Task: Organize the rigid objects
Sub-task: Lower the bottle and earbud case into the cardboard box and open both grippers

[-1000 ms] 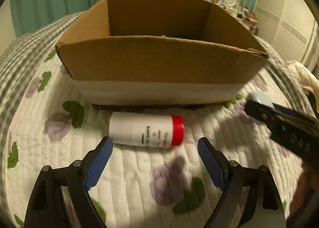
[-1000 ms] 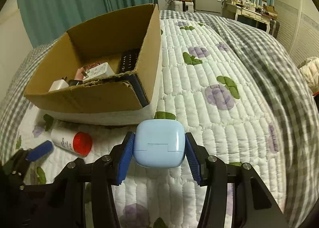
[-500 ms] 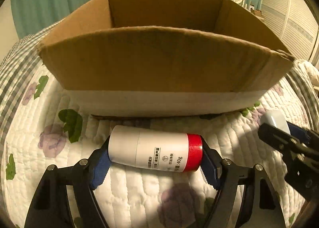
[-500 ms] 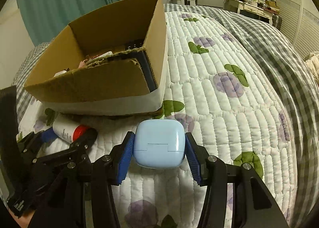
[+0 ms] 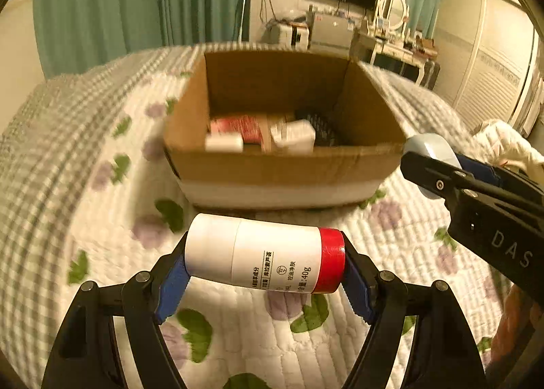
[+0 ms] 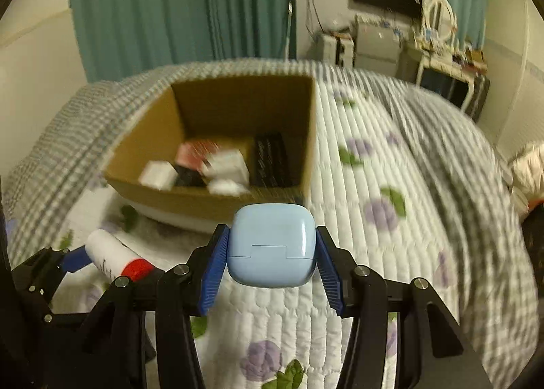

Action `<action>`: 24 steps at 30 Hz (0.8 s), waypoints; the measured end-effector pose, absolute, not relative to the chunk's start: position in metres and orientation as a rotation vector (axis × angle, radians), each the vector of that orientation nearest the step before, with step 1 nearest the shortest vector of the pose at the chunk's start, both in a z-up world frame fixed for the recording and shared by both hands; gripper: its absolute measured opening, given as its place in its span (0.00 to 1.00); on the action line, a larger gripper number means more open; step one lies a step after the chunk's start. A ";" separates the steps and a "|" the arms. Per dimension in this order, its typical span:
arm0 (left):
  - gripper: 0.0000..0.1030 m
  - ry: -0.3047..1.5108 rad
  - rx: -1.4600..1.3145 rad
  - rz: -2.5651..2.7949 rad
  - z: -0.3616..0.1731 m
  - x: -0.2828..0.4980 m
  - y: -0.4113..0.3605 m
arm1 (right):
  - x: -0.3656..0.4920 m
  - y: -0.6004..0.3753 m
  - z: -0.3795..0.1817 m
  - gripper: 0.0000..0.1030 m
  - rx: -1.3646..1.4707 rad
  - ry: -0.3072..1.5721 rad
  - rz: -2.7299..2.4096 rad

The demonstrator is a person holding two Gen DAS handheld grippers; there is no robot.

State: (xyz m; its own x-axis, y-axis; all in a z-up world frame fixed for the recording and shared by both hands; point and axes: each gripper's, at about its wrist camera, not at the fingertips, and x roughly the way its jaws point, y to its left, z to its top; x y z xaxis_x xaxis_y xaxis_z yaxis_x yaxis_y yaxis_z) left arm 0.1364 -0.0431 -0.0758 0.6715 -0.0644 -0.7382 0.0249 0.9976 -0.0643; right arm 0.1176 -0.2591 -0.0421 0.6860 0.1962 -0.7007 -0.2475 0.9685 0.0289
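Observation:
My left gripper (image 5: 265, 261) is shut end to end on a white tube with a red cap (image 5: 265, 258) and holds it above the quilt, in front of the open cardboard box (image 5: 285, 168). The tube also shows in the right wrist view (image 6: 115, 258). My right gripper (image 6: 270, 251) is shut on a light blue case (image 6: 270, 248), held above the quilt near the box's (image 6: 210, 198) front right corner. It shows at the right of the left wrist view (image 5: 431, 164). The box holds several small items: white blocks, a red pack, a black remote.
The box stands on a bed with a white floral quilt (image 6: 391, 253) and a grey checked cover (image 5: 51, 137). Teal curtains (image 6: 176, 8), a wall TV and a dresser with a mirror (image 6: 438, 15) are behind. A pale cloth (image 5: 503, 144) lies at the far right.
My left gripper closed on the white tube and lifted it off the quilt. Both grippers rose, so the inside of the box now shows. The right gripper kept hold of the blue case.

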 end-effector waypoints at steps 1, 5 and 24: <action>0.77 0.822 -0.050 -0.054 -0.067 0.138 -0.042 | 0.116 -0.256 -0.031 0.49 -0.078 0.754 0.258; 0.77 0.768 -0.019 -0.069 -0.029 0.153 -0.036 | 0.122 -0.248 0.003 0.49 -0.081 0.702 0.299; 0.77 0.822 0.023 -0.064 -0.065 0.260 -0.038 | 0.212 -0.239 0.012 0.49 -0.135 0.713 0.321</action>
